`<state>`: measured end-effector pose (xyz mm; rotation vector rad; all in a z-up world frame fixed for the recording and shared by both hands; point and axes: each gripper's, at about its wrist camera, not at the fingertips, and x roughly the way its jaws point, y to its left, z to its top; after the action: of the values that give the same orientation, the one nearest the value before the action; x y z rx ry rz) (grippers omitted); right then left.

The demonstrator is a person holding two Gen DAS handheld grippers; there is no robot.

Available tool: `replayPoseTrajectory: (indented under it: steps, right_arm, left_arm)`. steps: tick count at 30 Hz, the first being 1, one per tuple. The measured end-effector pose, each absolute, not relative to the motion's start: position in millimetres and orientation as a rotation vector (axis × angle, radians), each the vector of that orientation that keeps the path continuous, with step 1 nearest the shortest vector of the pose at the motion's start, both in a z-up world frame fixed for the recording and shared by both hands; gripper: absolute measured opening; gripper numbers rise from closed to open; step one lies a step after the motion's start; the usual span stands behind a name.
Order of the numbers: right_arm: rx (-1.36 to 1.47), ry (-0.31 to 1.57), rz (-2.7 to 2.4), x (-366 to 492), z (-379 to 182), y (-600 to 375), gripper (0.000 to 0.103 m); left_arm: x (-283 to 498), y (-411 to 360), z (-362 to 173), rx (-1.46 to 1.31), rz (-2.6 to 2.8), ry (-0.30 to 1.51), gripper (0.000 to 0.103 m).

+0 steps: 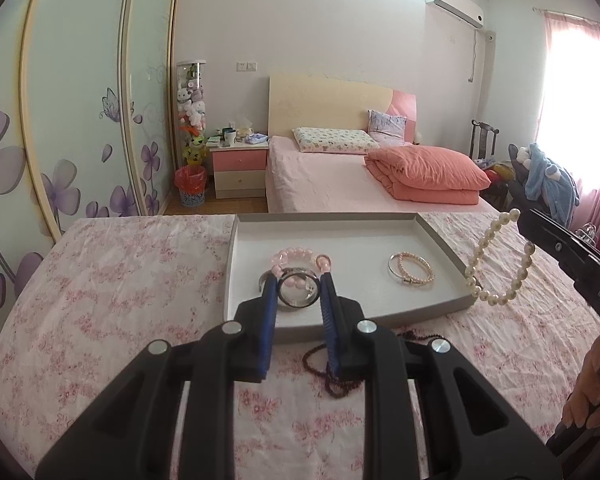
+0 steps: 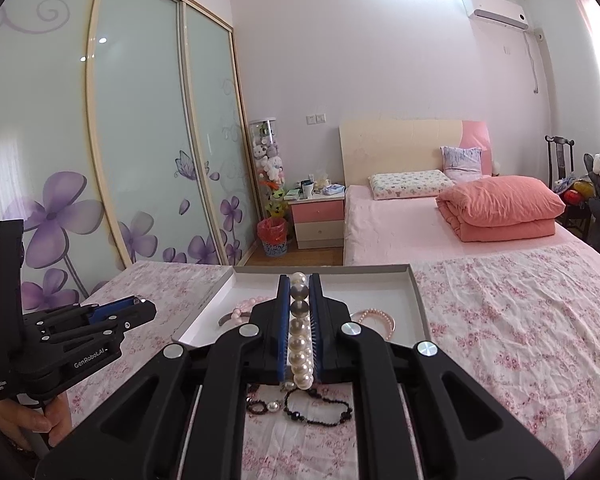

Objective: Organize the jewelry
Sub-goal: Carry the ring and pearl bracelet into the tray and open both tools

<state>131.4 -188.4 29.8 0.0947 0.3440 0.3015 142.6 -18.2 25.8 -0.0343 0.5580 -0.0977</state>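
Desk (image 1: 120,280) under pink floral cloth, across the lower half of both views. Shallow grey tray (image 1: 340,220) at its centre, white inside, partly filled. Right tool (image 2: 300,280) clamped narrow along a pearl bracelet (image 2: 300,336), beads lined up between the pads. In the left wrist view, the same loop dangling at the right edge, clear of the cloth, just outside the tray's right rim. Left tool (image 1: 300,278) narrow as well, over the near rim of the tray at lower centre. Dark bead strands (image 2: 320,410) loose on the cloth just in front of the tray, not sorted yet. Inside the tray: paired bangles (image 1: 411,272), one silver and one pinkish, to the right; pink bead bracelet (image 1: 300,258) to the left; small silver ring (image 1: 298,306) framed exactly by the left tool's pads, gripped or merely lying behind them, cannot tell.

Step in hand, by the look of it: carrying the pearls to the tray. Next move, probably: swing the loop leftward over the rim, aim for the bare floor between pink beads and bangles, lower until the pearls slacken, and only then widen the pads. Care needed with the hanging loop, likely to snag the rim or drag over the bangles. Afterwards, dark strands to be picked off the cloth.
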Motion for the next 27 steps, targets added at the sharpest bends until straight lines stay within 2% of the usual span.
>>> replayPoseTrajectory:
  steps: [15,27]
  right_arm:
    - [0.095,0.378,0.263,199,26,-189,0.01]
    - [0.16,0.53,0.278,259,-16,-185,0.01]
  left_arm:
    - [211,-25,20,-0.035,-0.083,0.585,0.022]
    - [271,-41,-9,-0.035,-0.121,0.672,0.022]
